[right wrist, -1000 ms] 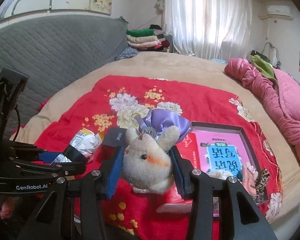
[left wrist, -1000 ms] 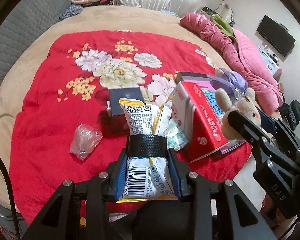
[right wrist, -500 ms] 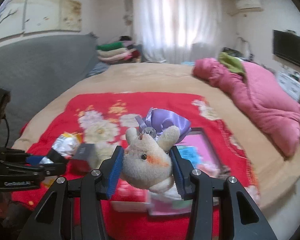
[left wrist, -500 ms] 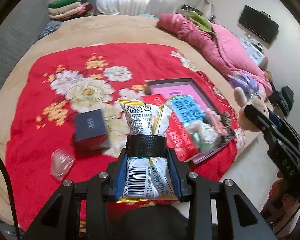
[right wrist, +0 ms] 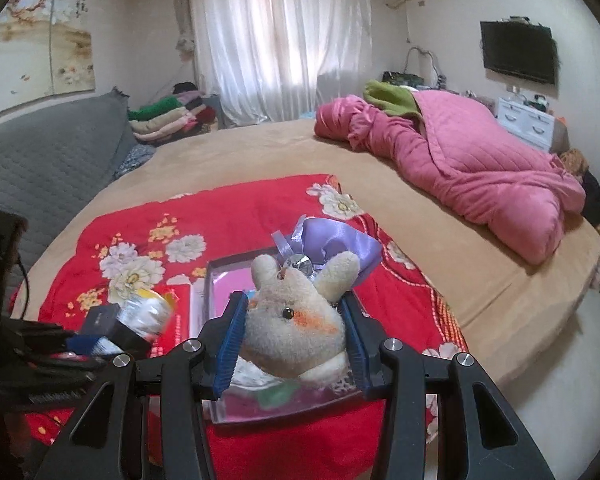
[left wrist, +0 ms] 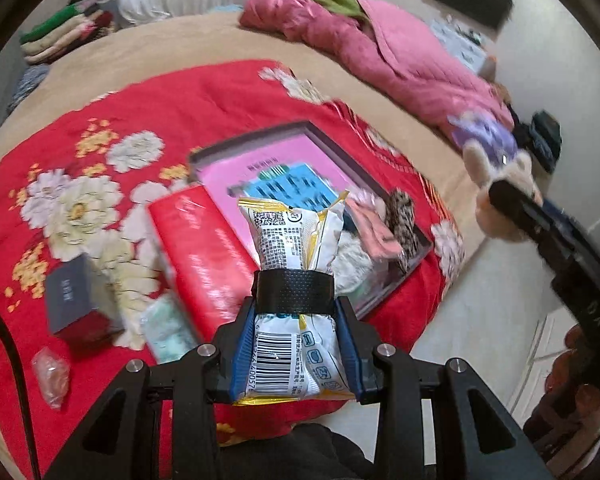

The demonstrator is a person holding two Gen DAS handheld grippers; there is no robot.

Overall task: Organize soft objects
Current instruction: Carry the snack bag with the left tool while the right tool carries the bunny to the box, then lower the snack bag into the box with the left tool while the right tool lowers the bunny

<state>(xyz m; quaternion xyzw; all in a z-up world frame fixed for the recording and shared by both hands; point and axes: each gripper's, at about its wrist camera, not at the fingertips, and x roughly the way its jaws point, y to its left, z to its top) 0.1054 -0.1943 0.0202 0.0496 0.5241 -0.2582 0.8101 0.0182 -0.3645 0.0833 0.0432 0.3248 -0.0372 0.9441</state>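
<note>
My left fingers (left wrist: 296, 316) gripped a snack bag (left wrist: 294, 240) above the tray (left wrist: 410, 264), my right fingers (right wrist: 296, 334) a plush rabbit (right wrist: 296, 316).

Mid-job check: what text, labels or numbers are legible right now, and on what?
"DAS": right gripper body, seen from the left wrist.
"40057", partial: under the barcode on the snack packet in the left gripper.
Blurred, unreadable: snack packet fine print, pink box lid, red box, dark grey box.

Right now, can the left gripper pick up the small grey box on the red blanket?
Probably not. The left gripper is shut on a snack packet, so its jaws are occupied. The grey box itself lies uncovered on the red blanket.
</note>
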